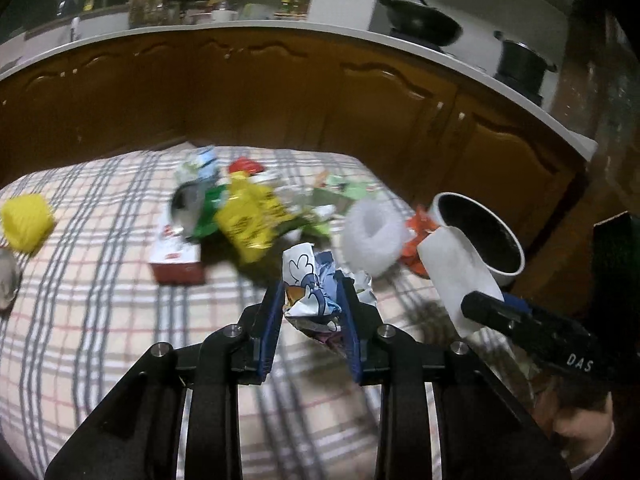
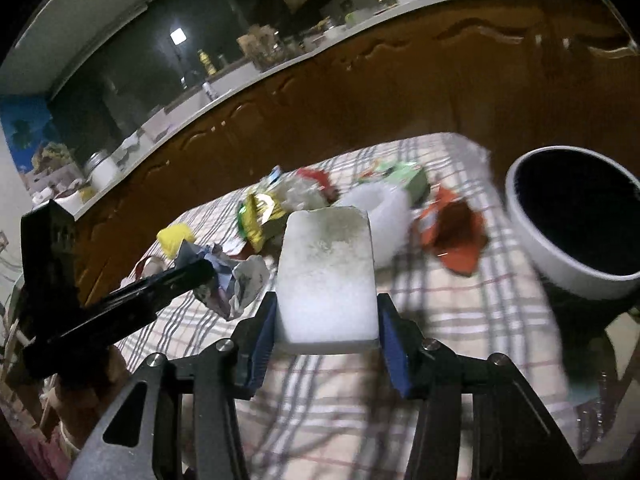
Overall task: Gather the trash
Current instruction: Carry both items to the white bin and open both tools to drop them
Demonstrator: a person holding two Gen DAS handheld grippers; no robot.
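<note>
My left gripper (image 1: pixel 311 294) is shut on a crumpled cartoon-printed wrapper (image 1: pixel 308 284) and holds it above the checked tablecloth (image 1: pixel 100 320). My right gripper (image 2: pixel 326 312) is shut on a white foam block (image 2: pixel 326 276); the block also shows in the left wrist view (image 1: pixel 456 276), just in front of the bin. The white bin with a black inside (image 2: pixel 572 220) stands at the table's right edge and also shows in the left wrist view (image 1: pixel 480 236). The left gripper with its wrapper (image 2: pixel 228 280) shows at the left of the right wrist view.
Loose trash lies mid-table: a yellow and green wrapper (image 1: pixel 244 216), a red and white box (image 1: pixel 176 256), a white foam ring (image 1: pixel 372 236), an orange wrapper (image 2: pixel 452 236), a yellow foam net (image 1: pixel 26 220). Brown cabinets (image 1: pixel 280 96) stand behind the table.
</note>
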